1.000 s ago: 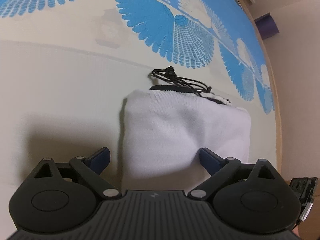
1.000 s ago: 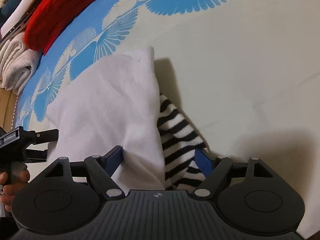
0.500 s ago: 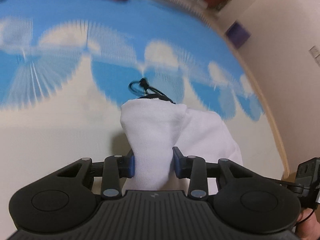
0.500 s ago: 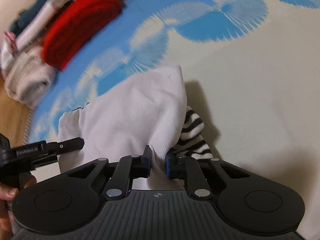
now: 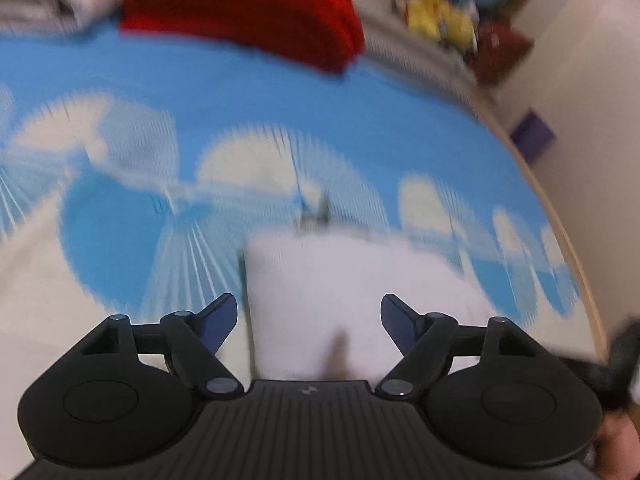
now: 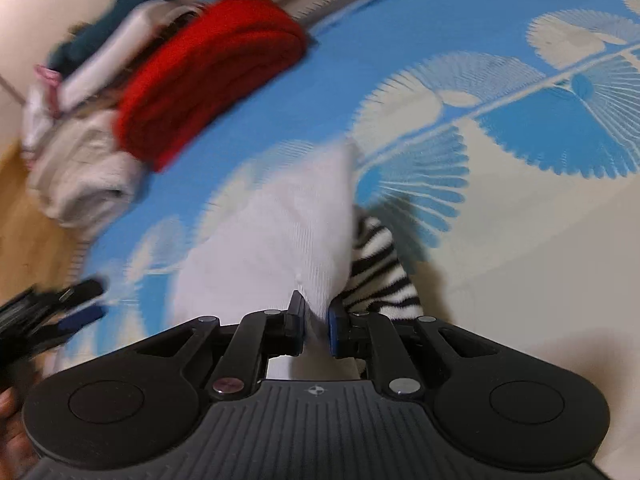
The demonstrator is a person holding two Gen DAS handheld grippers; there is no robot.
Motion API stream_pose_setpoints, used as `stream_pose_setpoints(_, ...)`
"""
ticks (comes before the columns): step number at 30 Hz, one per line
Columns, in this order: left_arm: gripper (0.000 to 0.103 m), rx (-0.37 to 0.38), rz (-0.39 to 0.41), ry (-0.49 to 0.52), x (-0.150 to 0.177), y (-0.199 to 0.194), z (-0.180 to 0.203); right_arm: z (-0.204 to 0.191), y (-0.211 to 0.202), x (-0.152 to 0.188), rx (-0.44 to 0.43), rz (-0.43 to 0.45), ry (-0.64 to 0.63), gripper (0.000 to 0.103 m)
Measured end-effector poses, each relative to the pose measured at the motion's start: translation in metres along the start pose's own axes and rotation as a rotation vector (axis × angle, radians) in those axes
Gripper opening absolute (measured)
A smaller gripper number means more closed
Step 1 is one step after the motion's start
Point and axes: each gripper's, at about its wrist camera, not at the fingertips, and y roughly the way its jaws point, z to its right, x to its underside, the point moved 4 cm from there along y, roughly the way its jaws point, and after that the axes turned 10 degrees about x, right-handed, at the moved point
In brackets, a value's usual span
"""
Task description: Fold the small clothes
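Blue-and-cream patterned mat (image 6: 520,240) spreads under everything, blurred in both views. Toward its far edge sits a pile of folded clothes (image 6: 80,184) with a red knit (image 6: 208,80) on top. White garment (image 6: 272,240) lies near the middle, a black-and-white striped piece (image 6: 380,272) poking out beside it. Right gripper (image 6: 316,320) pinches a white fold tight between its blue pads. Left gripper (image 5: 308,320) has its jaws opening wide, the white cloth between them but untouched.
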Motion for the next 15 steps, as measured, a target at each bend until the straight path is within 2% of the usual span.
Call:
stream_pose_setpoints(4,0.083,0.036,-0.206,0.064,0.027,0.027,0.004,0.014,0.011,-0.001,0.017,-0.037,0.057,0.012)
stream_pose_setpoints(6,0.084,-0.02,-0.3,0.068,0.05,0.042,-0.005,0.014,0.007,0.0,0.012,-0.043,0.05,0.02)
stream_pose_setpoints(7,0.084,-0.054,-0.321,0.059,0.057,0.049,-0.009,0.014,0.003,0.001,0.02,-0.038,0.049,0.024)
stream_pose_setpoints(8,0.084,-0.065,-0.322,0.045,0.06,0.051,-0.012,0.014,-0.003,0.002,0.024,-0.026,0.039,0.033)
stream_pose_setpoints(10,0.083,-0.057,-0.303,0.011,0.058,0.052,-0.012,0.012,-0.013,0.003,0.007,-0.014,-0.003,0.041)
stream_pose_setpoints(11,0.083,-0.047,-0.289,-0.008,0.057,0.05,-0.012,0.01,-0.018,0.006,-0.013,-0.021,-0.035,0.049)
stream_pose_setpoints(12,0.083,-0.036,-0.278,-0.026,0.058,0.05,-0.011,0.009,-0.02,0.01,-0.03,-0.042,-0.071,0.06)
stream_pose_setpoints(14,0.083,-0.014,-0.277,-0.052,0.06,0.053,-0.011,0.01,-0.015,0.021,-0.029,-0.119,-0.141,0.074)
stream_pose_setpoints(15,0.084,-0.007,-0.281,-0.061,0.064,0.054,-0.013,0.013,-0.009,0.03,0.0,-0.157,-0.182,0.073)
